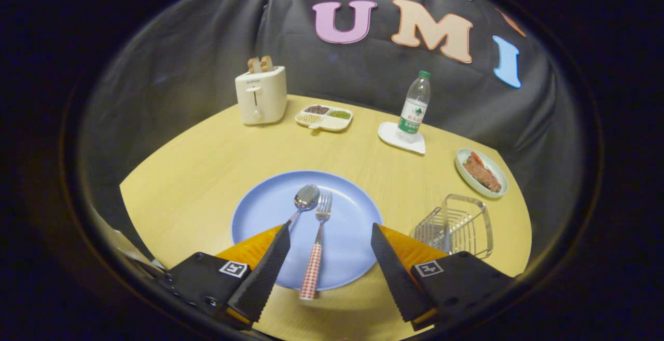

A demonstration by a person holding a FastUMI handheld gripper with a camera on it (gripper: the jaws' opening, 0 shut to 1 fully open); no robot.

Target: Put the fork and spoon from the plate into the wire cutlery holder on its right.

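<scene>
A pale wood-grain surface (207,164) with a curved far edge stands in a booth walled by creased black cloth (176,71). The cloth hangs in folds right behind the surface. Light falls evenly and warm on the wood, while the surroundings stay dark.

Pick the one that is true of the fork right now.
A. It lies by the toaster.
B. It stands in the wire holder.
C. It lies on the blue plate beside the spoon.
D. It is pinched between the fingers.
C: the fork lies on the blue plate beside the spoon, between the open gripper fingers, untouched.
</scene>
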